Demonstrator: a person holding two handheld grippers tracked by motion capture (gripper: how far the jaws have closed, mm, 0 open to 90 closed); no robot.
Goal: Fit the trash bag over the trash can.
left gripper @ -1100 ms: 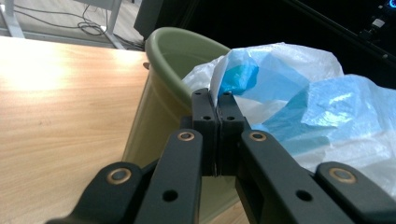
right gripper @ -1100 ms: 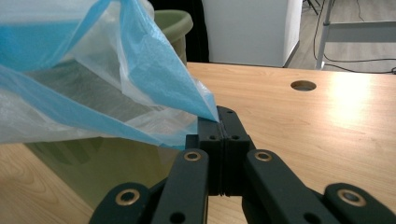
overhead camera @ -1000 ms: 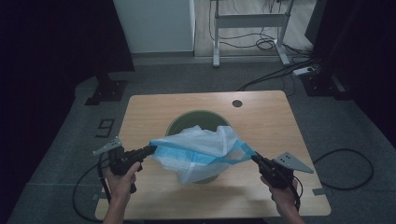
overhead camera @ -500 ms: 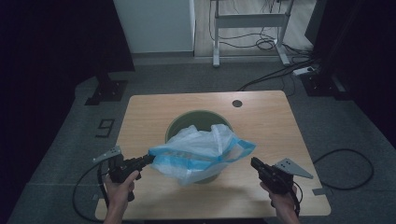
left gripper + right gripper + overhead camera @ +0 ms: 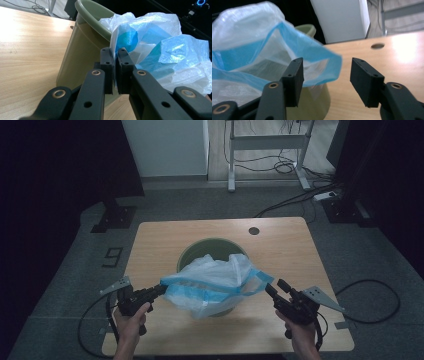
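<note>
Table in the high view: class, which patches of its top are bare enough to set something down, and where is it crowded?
Bare wood on the table lies left of the green bin, and right of it below the round hole. The near middle is crowded by the plastic bag.

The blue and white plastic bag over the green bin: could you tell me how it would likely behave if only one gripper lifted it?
The plastic bag is crumpled and see-through thin, so it would probably hang floppy and weigh little. The left gripper pinches just a fold of film, which might slip or stretch. The right gripper has just been opening, its jaws off the bag, so that side may sag toward the green bin.
</note>
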